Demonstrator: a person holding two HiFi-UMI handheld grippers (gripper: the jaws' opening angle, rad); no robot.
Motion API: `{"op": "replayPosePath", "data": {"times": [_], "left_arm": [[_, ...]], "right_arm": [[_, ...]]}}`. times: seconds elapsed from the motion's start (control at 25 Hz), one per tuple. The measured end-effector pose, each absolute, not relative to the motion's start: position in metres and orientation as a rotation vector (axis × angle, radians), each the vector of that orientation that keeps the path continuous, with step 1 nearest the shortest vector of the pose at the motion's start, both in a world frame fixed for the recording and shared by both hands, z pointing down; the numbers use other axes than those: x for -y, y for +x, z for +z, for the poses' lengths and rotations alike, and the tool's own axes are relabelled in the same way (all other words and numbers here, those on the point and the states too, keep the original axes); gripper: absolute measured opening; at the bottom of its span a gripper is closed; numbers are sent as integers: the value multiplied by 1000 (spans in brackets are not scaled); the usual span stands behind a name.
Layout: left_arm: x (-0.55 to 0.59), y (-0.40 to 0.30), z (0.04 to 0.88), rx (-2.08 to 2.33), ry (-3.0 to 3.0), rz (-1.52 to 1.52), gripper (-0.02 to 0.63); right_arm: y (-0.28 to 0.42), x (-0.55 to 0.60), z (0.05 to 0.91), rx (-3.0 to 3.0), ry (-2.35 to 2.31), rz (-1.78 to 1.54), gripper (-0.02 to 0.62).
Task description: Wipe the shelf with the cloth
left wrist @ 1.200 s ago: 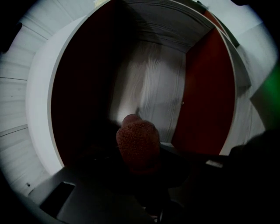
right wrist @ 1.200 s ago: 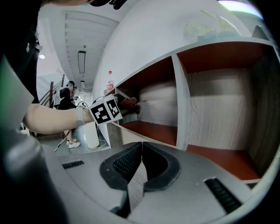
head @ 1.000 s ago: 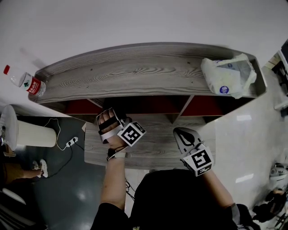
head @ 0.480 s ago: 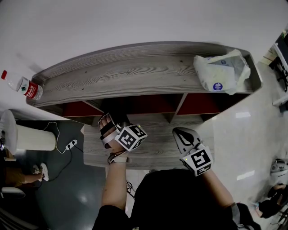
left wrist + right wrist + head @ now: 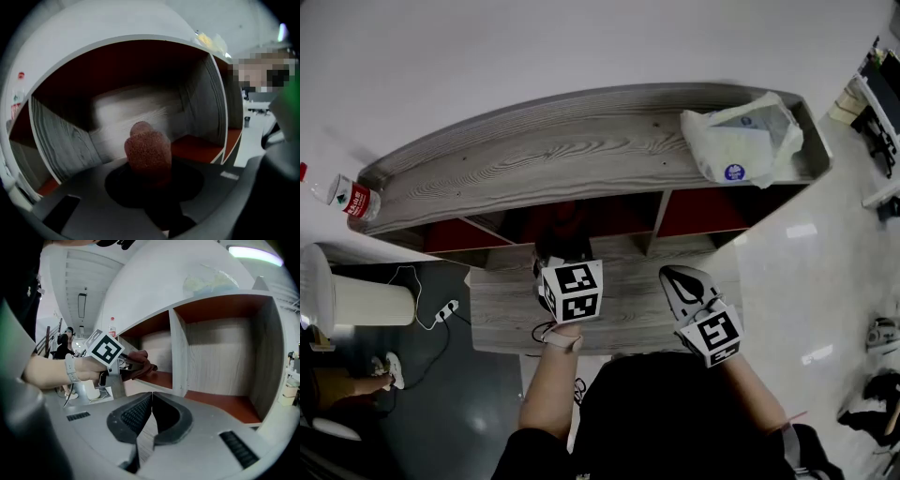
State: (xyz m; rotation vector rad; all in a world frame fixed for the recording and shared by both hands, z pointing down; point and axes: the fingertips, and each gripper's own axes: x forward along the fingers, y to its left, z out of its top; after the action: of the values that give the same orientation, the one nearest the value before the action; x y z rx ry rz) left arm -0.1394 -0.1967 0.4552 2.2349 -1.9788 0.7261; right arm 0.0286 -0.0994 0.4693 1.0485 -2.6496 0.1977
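Note:
A grey wood shelf unit (image 5: 581,150) has red-lined compartments under its top board. My left gripper (image 5: 549,272) is shut on a reddish-brown cloth (image 5: 147,151) and points into the middle compartment (image 5: 140,112) just above the lower board. The right gripper view shows that cloth (image 5: 141,363) bunched in the left gripper (image 5: 136,365) at the compartment's mouth. My right gripper (image 5: 682,286) hangs over the lower board (image 5: 628,309), jaws shut with nothing between them (image 5: 150,416), facing the right-hand compartment (image 5: 220,362).
A white plastic bag (image 5: 741,141) lies on the shelf's top at the right. A water bottle (image 5: 347,197) lies at the top's far left end. On the floor at the left stand a white bin (image 5: 356,300) and a power strip (image 5: 445,305).
My left gripper has slid right along the front of the compartments and rolled, so its marker cube now faces up. The right gripper has stayed put.

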Motion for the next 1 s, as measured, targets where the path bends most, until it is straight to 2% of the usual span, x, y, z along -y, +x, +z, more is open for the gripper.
{"op": "replayPosePath", "data": {"times": [0.48,0.76,1.0], "left_arm": [[213,-52,443,1280,2105,-260,100],[219,-15,441,980,1953,-584,98],[213,-11,415,792,1882,-825,91]], "right_arm": [[71,98,468,2589,1193,205,-3],[88,95,469,2557,1234,212,-3],[91,94,471,2552,1239,225,-3]]}}
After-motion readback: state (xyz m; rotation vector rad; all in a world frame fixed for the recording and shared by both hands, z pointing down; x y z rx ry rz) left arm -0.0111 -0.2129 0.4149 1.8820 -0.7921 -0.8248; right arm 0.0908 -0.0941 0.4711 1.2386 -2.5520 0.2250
